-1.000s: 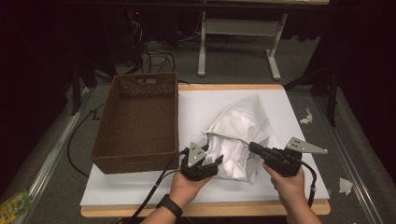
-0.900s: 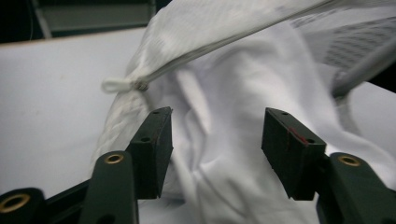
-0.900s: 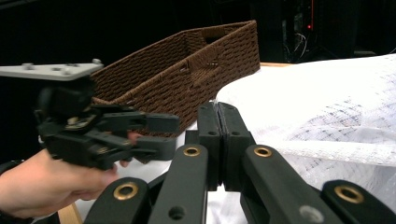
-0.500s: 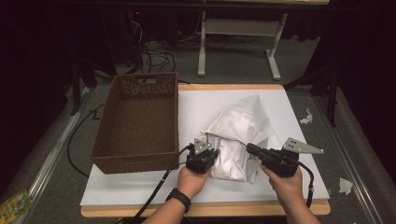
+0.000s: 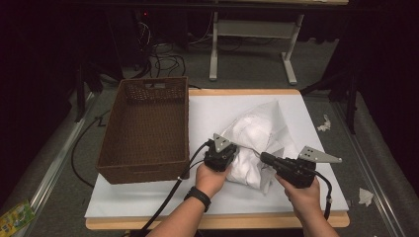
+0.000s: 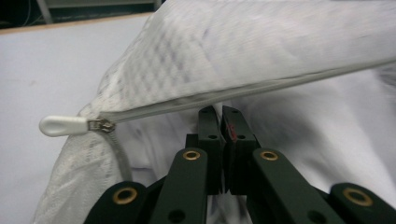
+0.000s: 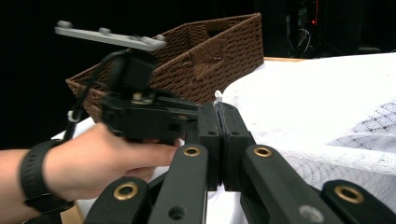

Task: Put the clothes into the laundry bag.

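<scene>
White mesh laundry bag [image 5: 257,143] on bench [image 5: 148,197], unzipped; left tool [image 6: 223,122] and right tool [image 7: 218,116] clamped on its fabric. Wicker basket [image 5: 143,133] empty; transfer pending.

left gripper [image 6: 223,122] jaws closed together, just closed, tips tucked under the zipper edge of a white mesh bag [image 6: 243,60]. white zipper pull [image 6: 63,125] at left, over the white table surface [image 6: 42,65]. white cloth [image 6: 322,135] behind jaws.
</scene>
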`<state>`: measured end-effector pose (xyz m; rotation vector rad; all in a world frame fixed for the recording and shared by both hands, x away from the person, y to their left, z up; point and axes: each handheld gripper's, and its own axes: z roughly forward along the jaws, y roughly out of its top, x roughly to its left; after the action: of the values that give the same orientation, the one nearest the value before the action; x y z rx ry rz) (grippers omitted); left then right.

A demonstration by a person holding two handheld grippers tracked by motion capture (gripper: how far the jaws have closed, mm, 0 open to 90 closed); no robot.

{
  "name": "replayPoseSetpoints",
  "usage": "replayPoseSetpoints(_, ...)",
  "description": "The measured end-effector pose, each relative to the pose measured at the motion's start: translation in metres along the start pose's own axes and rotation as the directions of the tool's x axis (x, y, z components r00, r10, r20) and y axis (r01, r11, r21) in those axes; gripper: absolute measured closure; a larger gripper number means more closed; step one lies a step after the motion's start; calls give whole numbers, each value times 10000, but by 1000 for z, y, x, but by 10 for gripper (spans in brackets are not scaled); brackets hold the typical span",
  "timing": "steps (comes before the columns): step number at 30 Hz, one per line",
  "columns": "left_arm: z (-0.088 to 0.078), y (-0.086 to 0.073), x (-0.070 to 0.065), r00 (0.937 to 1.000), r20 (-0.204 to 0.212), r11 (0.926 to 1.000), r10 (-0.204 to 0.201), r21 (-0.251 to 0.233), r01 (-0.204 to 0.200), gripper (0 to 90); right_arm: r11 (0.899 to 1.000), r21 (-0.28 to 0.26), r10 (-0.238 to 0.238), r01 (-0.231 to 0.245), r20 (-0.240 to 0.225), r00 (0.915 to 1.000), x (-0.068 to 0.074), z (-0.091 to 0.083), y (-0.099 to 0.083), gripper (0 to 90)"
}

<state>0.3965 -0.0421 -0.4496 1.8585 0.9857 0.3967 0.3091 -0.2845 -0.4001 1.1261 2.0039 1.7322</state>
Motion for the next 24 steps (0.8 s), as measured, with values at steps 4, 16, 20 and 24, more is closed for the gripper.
replayPoseSetpoints(4, 13, -5, 11, 9992, -336, 9994, -206, 257, 215, 795, 10000, -39, 39, -39, 27, 10000, -1, -1, 0, 900)
replayPoseSetpoints(16, -38, -20, 13, 9993, 271, 9980, -248, -573, 263, 500, 10000, -15, 37, -37, 92, 10000, -3, 0, 0, 900)
replayPoseSetpoints(20, -51, -30, 6, 9973, 740, 9983, -23, -576, 66, 424, 10000, -23, -18, 19, 141, 9999, -2, 0, 0, 900)
replayPoseSetpoints(24, -56, -43, -9, 9901, 1292, 9983, 546, -276, -514, 292, 10000, 12, -18, 17, 102, 9999, -2, 0, 0, 900)
